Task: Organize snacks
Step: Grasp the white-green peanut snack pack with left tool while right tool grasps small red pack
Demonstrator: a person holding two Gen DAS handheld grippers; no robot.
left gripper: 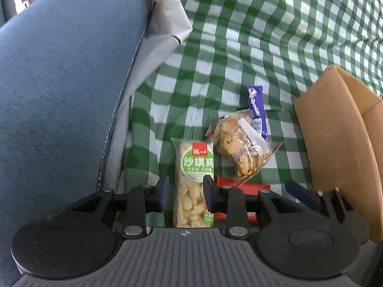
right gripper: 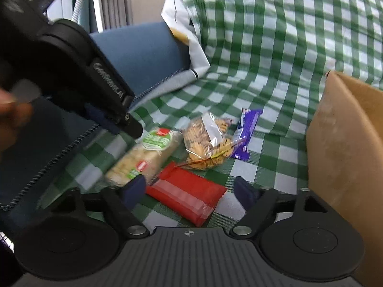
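Snacks on checked cloth [left gripper: 215,55]; left tongs [left gripper: 185,192] straddle pastry pack [left gripper: 193,181], pads apart; right tongs [right gripper: 191,191] released over red pack [right gripper: 189,195]; box [right gripper: 344,148] beside

the left claw [left gripper: 185,192] points steeply down, its two dark fingers [left gripper: 209,191] standing a little apart on either side of a long packet, not clearly pressing it. the right claw [right gripper: 191,190] angles down more gently, its blue-tipped fingers [right gripper: 245,190] spread wide. a blurred hand [right gripper: 12,117] shows at the right view's left edge.
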